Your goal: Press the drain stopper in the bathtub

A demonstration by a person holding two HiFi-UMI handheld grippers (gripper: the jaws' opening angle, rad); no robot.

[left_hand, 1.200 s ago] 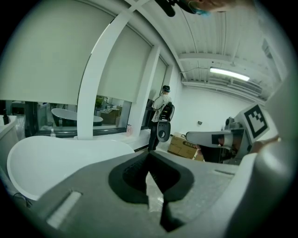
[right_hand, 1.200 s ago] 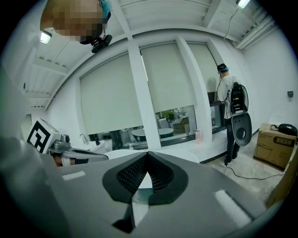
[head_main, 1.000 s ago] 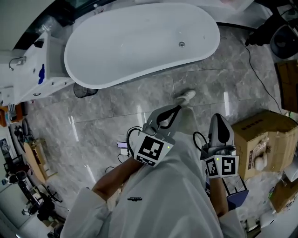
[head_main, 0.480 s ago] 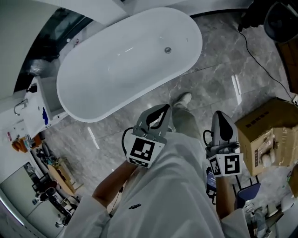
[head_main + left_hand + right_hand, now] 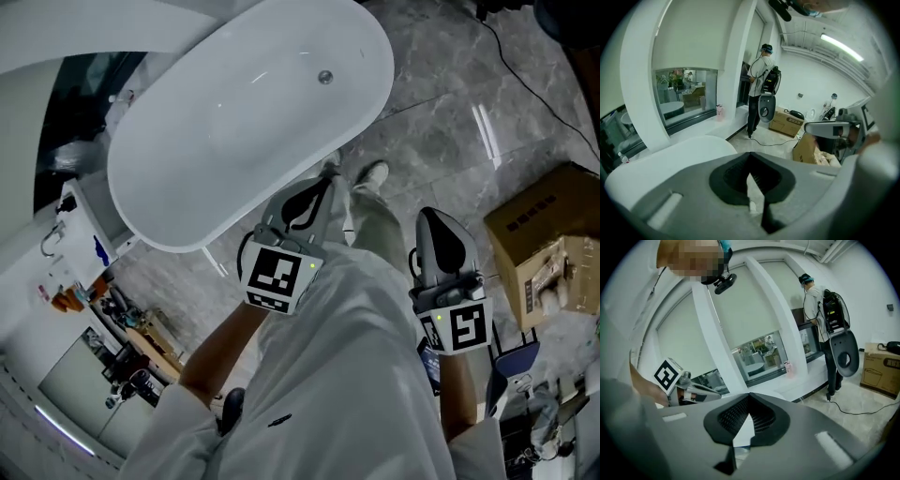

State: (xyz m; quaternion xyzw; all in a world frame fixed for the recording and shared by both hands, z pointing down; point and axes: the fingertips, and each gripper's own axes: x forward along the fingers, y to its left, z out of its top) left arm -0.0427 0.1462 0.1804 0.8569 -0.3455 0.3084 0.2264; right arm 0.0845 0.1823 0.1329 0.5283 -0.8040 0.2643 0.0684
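While left gripper [image 5: 326, 180] and right gripper [image 5: 432, 219] hang clenched, empty, mid-frame, drain stopper [image 5: 325, 77] sits top centre in bathtub [image 5: 234, 131]: small, stiff, probably slick; press its cap squarely.

My head camera looking steeply down from above, taking in bathtub [image 5: 234, 131], floor [image 5: 441, 131], left gripper [image 5: 328, 178] and right gripper [image 5: 437, 223] at my waist. Left gripper view riding close behind its own jaws, facing level across room, over tub rim. Right gripper view facing likewise. Both sharing window [image 5: 684, 96] and standing person [image 5: 759, 84], each catching other gripper at frame edge.
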